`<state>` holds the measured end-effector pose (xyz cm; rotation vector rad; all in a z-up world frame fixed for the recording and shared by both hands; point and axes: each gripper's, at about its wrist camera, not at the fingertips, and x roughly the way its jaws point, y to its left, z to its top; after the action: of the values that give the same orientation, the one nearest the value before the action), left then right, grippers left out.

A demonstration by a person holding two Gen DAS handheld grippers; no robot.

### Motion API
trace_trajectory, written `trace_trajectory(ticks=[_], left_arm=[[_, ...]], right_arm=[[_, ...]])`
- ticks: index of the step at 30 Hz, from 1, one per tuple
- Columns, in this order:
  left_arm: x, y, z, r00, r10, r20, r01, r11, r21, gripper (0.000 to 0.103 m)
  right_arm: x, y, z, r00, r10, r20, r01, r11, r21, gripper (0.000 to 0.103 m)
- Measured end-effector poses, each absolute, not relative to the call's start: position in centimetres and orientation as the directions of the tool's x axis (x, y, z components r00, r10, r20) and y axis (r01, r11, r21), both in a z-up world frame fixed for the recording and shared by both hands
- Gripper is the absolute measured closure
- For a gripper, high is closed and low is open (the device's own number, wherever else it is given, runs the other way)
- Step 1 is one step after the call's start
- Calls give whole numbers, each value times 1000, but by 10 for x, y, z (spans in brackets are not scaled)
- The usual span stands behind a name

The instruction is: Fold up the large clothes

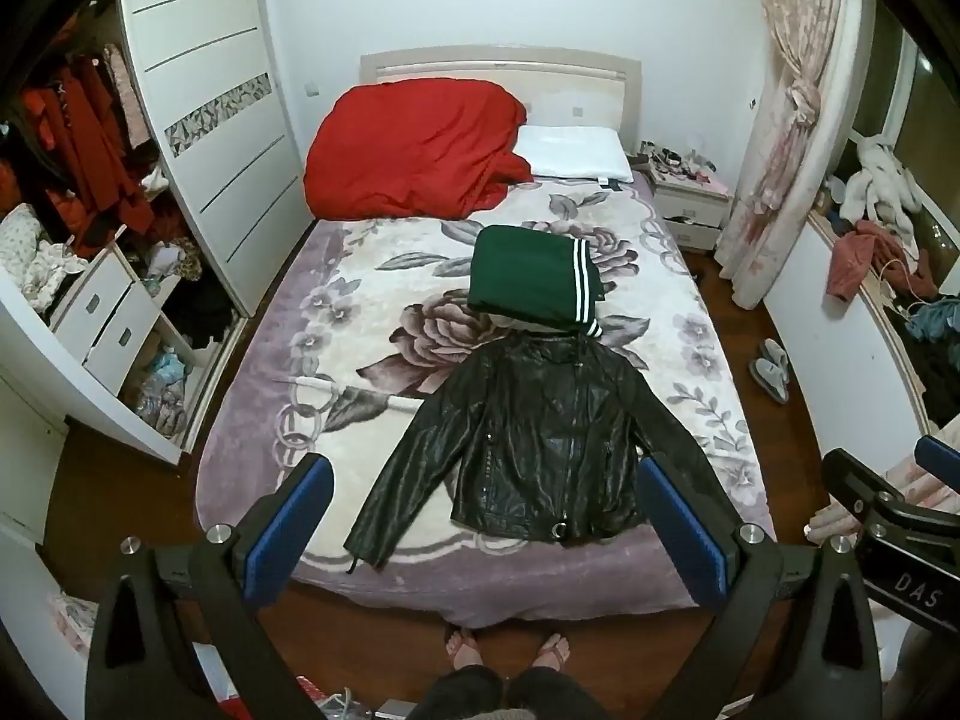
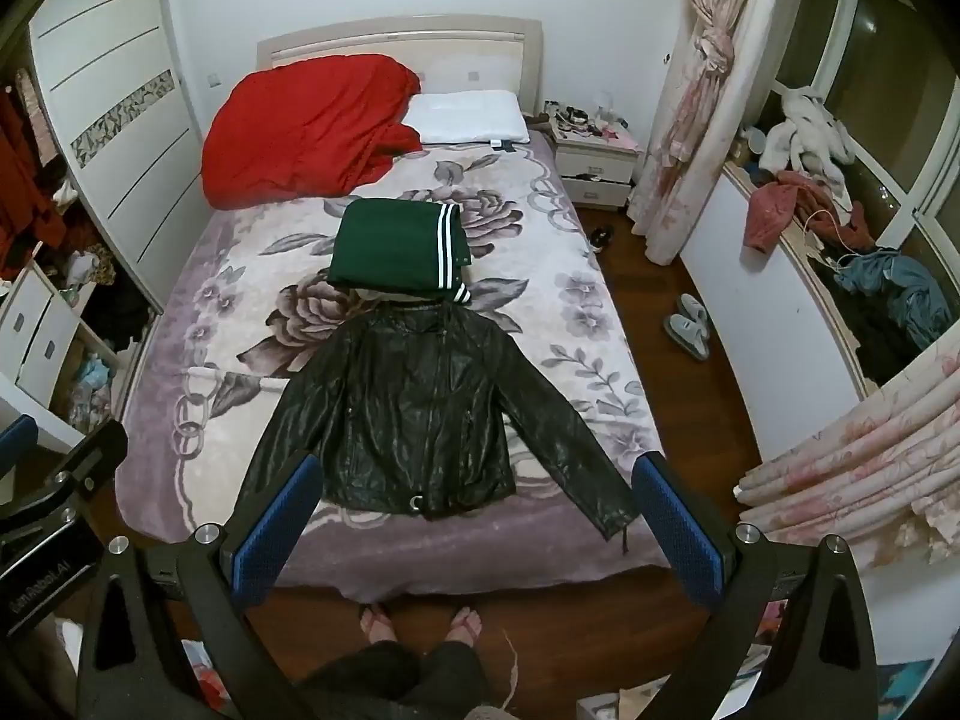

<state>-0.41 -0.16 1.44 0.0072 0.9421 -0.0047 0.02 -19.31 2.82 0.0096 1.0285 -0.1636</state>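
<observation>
We see a black leather jacket laid flat, front up, on the near end of the bed, sleeves angled out and down to both sides, hem toward the foot edge. Its collar touches a folded green garment with white stripes, which sits just beyond it mid-bed. The bedspread is floral, mauve and cream. At the head end: a bunched red quilt on the left, a white pillow just beside it on the right, partly overlapped by the quilt.

The left gripper hangs above the foot of the bed, tilted downward, its blue-padded fingers spread wide with nothing between them (the jacket only shows through the gap, well below). The right gripper is the same: fingers fully apart, holding nothing, tilted down over the jacket's hem. Each gripper's body shows at the edge of the other's view.

A person stands at the foot of the bed; sandalled feet are on the wood floor. Grey slippers lie on the floor to the right of the bed. An open wardrobe with clothes is at left, a nightstand and tied pink curtain at right, and a cluttered window ledge.
</observation>
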Motion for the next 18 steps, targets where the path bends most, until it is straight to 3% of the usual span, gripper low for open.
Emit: trace_trajectory(ticks=[18], left_arm=[[-7, 6, 39, 600, -1, -800, 4, 1000, 2, 0]], right_arm=[[-5, -188, 52, 528, -126, -840, 129, 989, -67, 0]])
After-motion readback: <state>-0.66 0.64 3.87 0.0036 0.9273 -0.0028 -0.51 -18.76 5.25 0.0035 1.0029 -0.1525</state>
